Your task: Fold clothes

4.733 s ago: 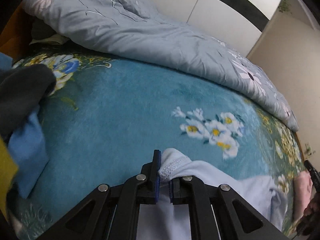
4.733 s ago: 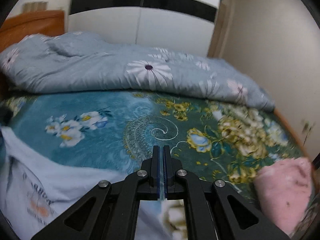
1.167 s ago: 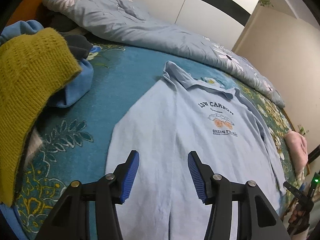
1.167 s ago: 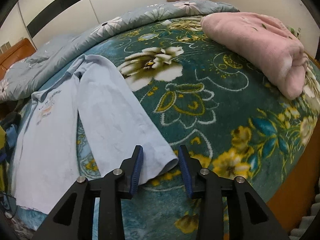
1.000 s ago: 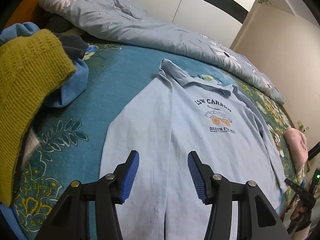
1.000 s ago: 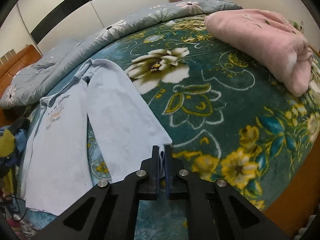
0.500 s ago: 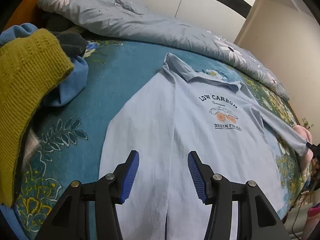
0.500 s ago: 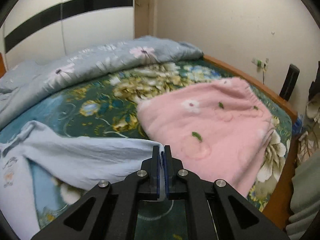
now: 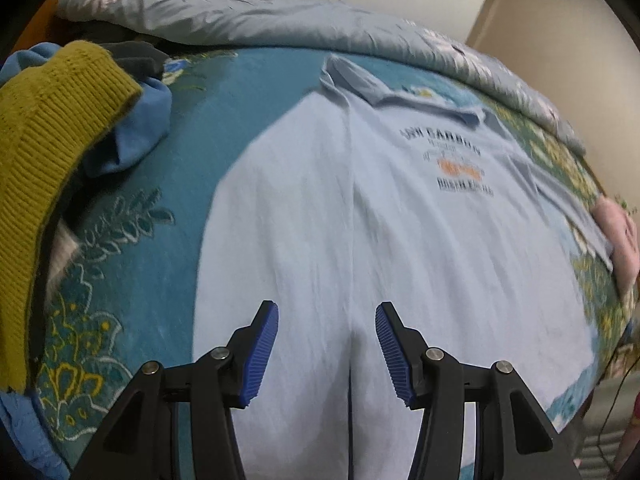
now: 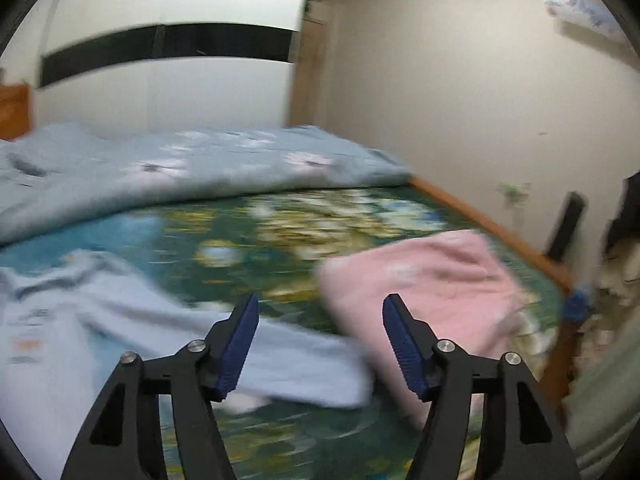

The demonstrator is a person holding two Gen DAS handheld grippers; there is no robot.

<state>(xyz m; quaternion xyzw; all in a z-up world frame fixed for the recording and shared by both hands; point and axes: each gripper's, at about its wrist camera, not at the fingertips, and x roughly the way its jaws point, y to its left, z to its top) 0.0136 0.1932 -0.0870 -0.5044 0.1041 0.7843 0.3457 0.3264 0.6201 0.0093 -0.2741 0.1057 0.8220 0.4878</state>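
A pale blue long-sleeved shirt (image 9: 400, 232) with dark print on its chest lies flat, front up, on the floral bedspread (image 9: 224, 120). Its collar points to the far side. My left gripper (image 9: 326, 354) hovers open over the shirt's lower hem, nothing between its fingers. In the right wrist view the shirt's right sleeve (image 10: 288, 364) lies stretched out to the right, its cuff next to a folded pink garment (image 10: 432, 280). My right gripper (image 10: 318, 348) is open just above that cuff and holds nothing.
A pile of clothes with a mustard knit (image 9: 44, 152) and a blue garment (image 9: 132, 136) sits at the left. A grey-blue floral duvet (image 9: 240, 12) is bunched along the far side. The wooden bed edge (image 10: 500, 232) and a wall run along the right.
My right gripper, shut on the sleeve cuff half a second ago, has opened and let the sleeve drop beside the pink garment. The left gripper stayed open over the hem.
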